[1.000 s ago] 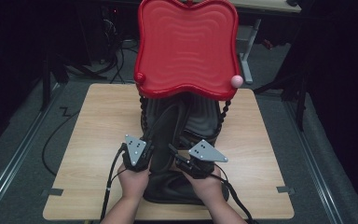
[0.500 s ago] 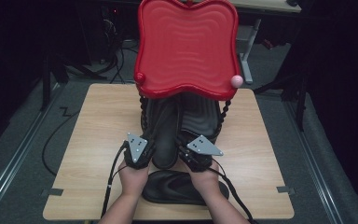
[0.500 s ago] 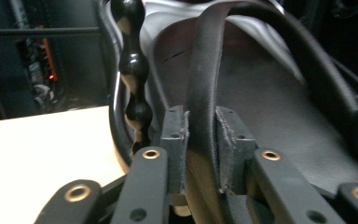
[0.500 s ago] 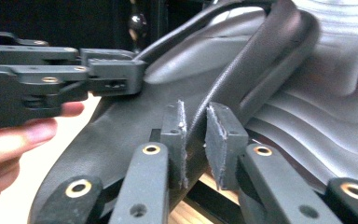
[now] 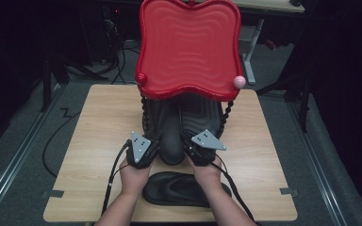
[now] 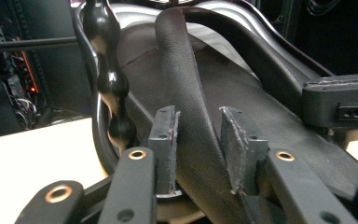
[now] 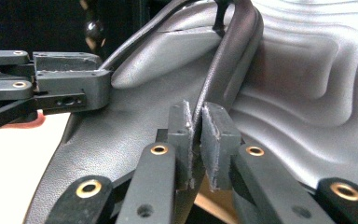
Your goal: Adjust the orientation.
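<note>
- The red tray (image 5: pixel 188 47) hides the upper part of the black seat (image 5: pixel 198 110) beneath it.
- The left claw (image 6: pixel 198 140) is cut off by the bottom edge.

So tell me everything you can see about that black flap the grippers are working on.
The black flap looks like thin, matte, leathery sheet with a fine grain. It rises from the dark ribbed seat under the red tray and folds toward the person. The right gripper pinches its edge between shut jaws. The left gripper, whose jaws have just been opening, straddles the flap loosely.
</note>
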The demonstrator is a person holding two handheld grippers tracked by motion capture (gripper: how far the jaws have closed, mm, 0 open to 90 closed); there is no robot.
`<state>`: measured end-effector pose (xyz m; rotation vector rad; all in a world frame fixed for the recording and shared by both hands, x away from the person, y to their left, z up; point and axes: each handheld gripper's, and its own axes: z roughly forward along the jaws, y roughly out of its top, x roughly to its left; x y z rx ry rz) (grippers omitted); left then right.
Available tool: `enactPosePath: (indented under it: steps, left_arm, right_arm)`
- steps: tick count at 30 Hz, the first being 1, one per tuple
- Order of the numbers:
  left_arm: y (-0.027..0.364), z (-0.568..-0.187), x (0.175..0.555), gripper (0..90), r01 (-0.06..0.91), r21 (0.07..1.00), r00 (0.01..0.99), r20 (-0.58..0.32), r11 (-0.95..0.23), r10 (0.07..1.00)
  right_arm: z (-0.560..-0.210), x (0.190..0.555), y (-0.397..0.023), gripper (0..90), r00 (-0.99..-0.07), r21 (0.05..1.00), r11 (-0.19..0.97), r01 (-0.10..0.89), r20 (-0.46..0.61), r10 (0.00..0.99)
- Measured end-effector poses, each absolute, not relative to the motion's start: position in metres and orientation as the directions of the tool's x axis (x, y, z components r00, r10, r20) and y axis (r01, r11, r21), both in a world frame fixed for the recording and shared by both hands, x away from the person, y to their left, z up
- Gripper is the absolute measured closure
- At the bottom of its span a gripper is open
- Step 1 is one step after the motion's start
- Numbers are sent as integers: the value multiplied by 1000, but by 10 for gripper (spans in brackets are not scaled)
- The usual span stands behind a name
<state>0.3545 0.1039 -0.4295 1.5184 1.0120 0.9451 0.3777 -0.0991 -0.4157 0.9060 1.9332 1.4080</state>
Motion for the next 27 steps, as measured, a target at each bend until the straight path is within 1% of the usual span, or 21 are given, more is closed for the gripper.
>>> enactPosePath:
  steps: [5, 6, 8, 11, 12, 14, 16, 18, 21, 24, 25, 27]
  left_arm:
    - [102, -426, 365, 680, 133, 985, 314, 60, -106, 948]
    - [100, -425, 364, 681, 135, 985, 305, 60, -106, 950]
    - [99, -425, 363, 681, 138, 986, 291, 48, -91, 955]
    - [98, -427, 361, 681, 136, 988, 285, 34, -75, 958]
    - [98, -427, 361, 682, 136, 988, 284, 32, -74, 958]
    - [99, -426, 361, 682, 139, 987, 285, 32, -75, 958]
    - [99, -426, 361, 683, 141, 987, 286, 33, -77, 958]
    - [99, -426, 361, 682, 142, 987, 286, 35, -78, 958]
    - [98, -426, 361, 683, 141, 987, 285, 35, -78, 958]
    - [98, -426, 362, 684, 138, 987, 286, 35, -77, 958]
    - [98, -426, 363, 684, 138, 988, 287, 34, -77, 957]
    - [98, -425, 364, 686, 133, 988, 281, 33, -73, 959]
  right_arm:
    - [-409, 389, -96, 802, -591, 960, 203, 195, -51, 805]
    - [-409, 391, -96, 779, -591, 959, 205, 195, -52, 805]
    - [-410, 390, -99, 676, -591, 958, 193, 210, -33, 806]
    - [-412, 377, -105, 573, -597, 960, 186, 209, -25, 802]
    - [-413, 368, -107, 553, -604, 962, 185, 199, -28, 797]
    - [-416, 349, -110, 546, -634, 963, 206, 177, -49, 772]
    - [-422, 331, -111, 589, -662, 959, 228, 166, -63, 747]
    - [-431, 319, -113, 668, -677, 953, 238, 185, -51, 734]
    - [-445, 315, -112, 763, -684, 933, 268, 241, -33, 729]
    - [-455, 314, -108, 873, -691, 926, 303, 225, -67, 720]
    - [-456, 314, -107, 893, -690, 927, 308, 215, -79, 719]
    - [-456, 317, -104, 899, -694, 930, 313, 194, -96, 714]
